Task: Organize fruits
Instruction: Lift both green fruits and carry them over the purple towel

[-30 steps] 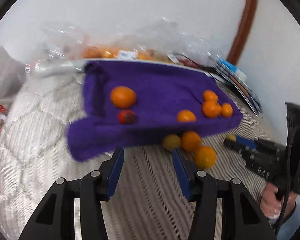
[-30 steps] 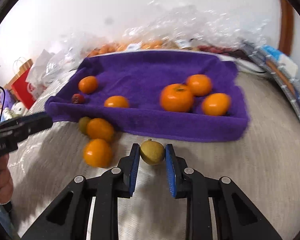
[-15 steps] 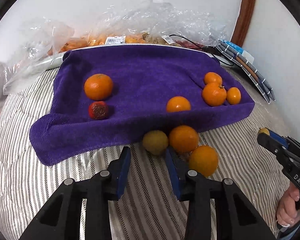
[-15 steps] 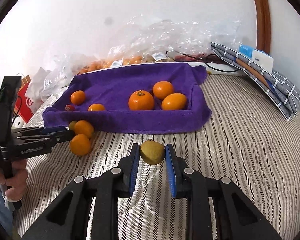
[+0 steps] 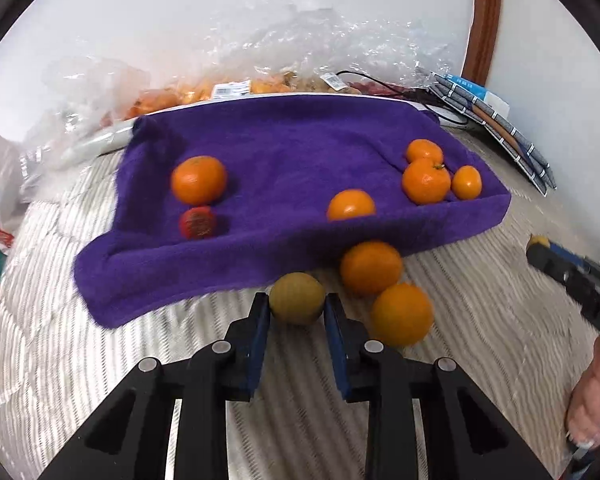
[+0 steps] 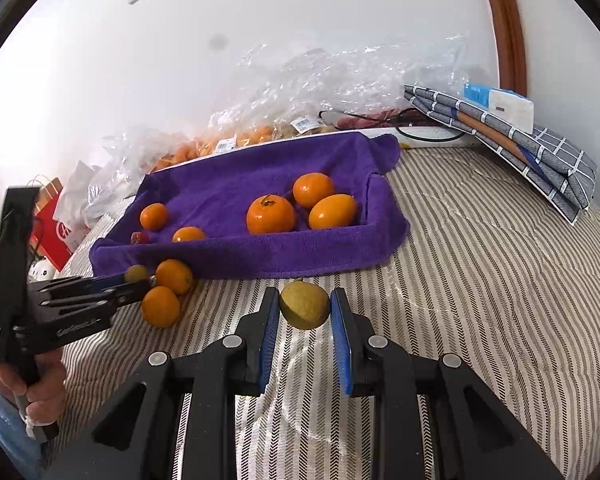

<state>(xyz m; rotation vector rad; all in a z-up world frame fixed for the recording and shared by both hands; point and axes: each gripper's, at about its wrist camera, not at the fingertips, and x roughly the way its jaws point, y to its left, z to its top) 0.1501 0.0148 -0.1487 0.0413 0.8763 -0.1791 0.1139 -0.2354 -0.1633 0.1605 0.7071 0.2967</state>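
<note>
A purple towel (image 5: 300, 152) (image 6: 236, 196) lies on the striped bed with several oranges (image 5: 198, 179) (image 6: 271, 214) and a small red fruit (image 5: 197, 222) on it. My left gripper (image 5: 296, 312) is closed around a yellow-green fruit (image 5: 297, 298) in front of the towel; two oranges (image 5: 371, 267) (image 5: 401, 313) lie just to its right. My right gripper (image 6: 305, 308) is shut on a second yellow-green fruit (image 6: 305, 305) and holds it above the bed. The left gripper also shows in the right wrist view (image 6: 134, 278).
Clear plastic bags of fruit (image 6: 260, 120) lie behind the towel by the wall. A folded checked cloth (image 6: 512, 148) with a white box (image 6: 500, 104) sits at the right. A red bag (image 6: 52, 224) stands at the left.
My left gripper has moved forward and closed around the yellow-green fruit by the towel. My right gripper has pulled back from the towel, still holding its fruit.
</note>
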